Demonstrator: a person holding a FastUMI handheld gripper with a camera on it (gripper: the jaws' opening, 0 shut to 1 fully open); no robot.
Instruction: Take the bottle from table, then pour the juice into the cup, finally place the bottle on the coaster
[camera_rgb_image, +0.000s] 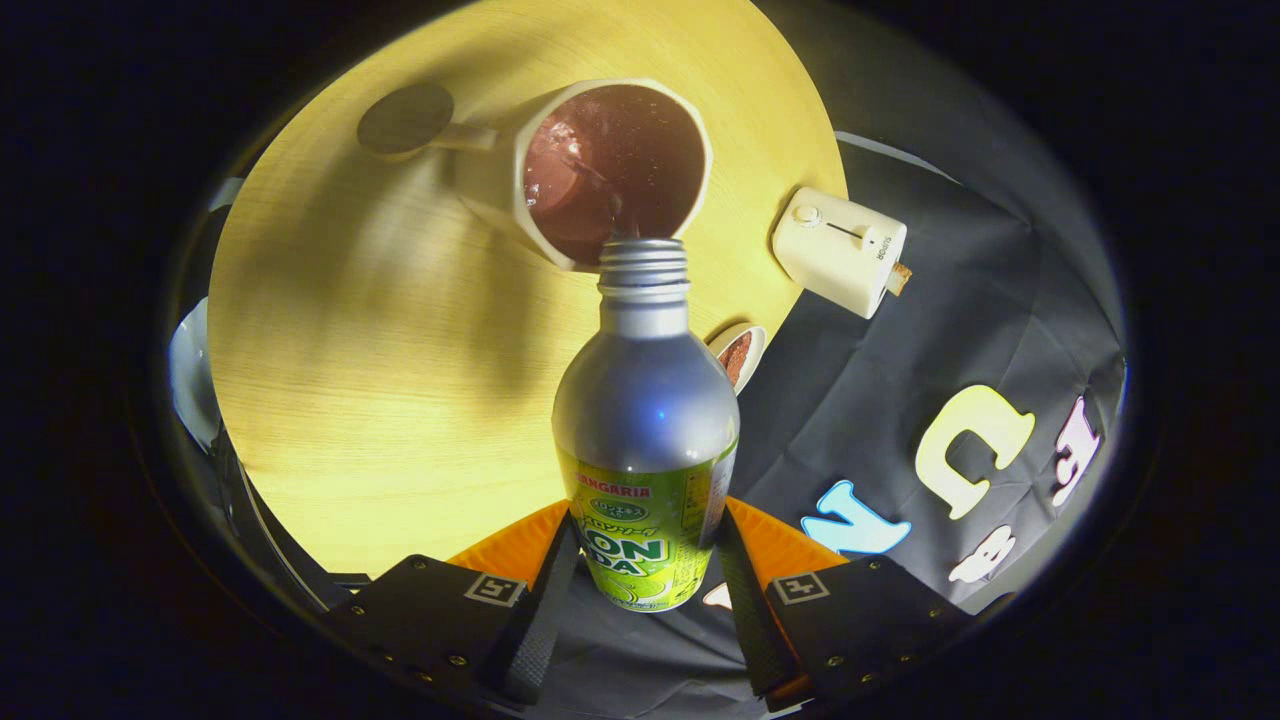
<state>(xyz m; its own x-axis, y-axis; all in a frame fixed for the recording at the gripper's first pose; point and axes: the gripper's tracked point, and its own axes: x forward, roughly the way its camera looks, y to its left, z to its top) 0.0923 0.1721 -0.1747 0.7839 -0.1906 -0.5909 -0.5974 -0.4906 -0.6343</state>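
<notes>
Now your fingers (645, 590) clamp the bottle (646, 430) by its labelled lower body, its long axis running straight ahead, the open threaded mouth tipped over the near rim of the cup (600, 170). Dark juice fills the cup on the worktop (350, 330). The coaster (405, 118) lies just beyond the cup.

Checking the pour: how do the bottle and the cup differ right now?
The bottle is silvery metal with a green label; the cup is plain cream. The bottle is tipped, clamped in the claw; the cup stands on the table. The bottle's neck is narrow, the cup's mouth wide. Both are open-topped.
</notes>
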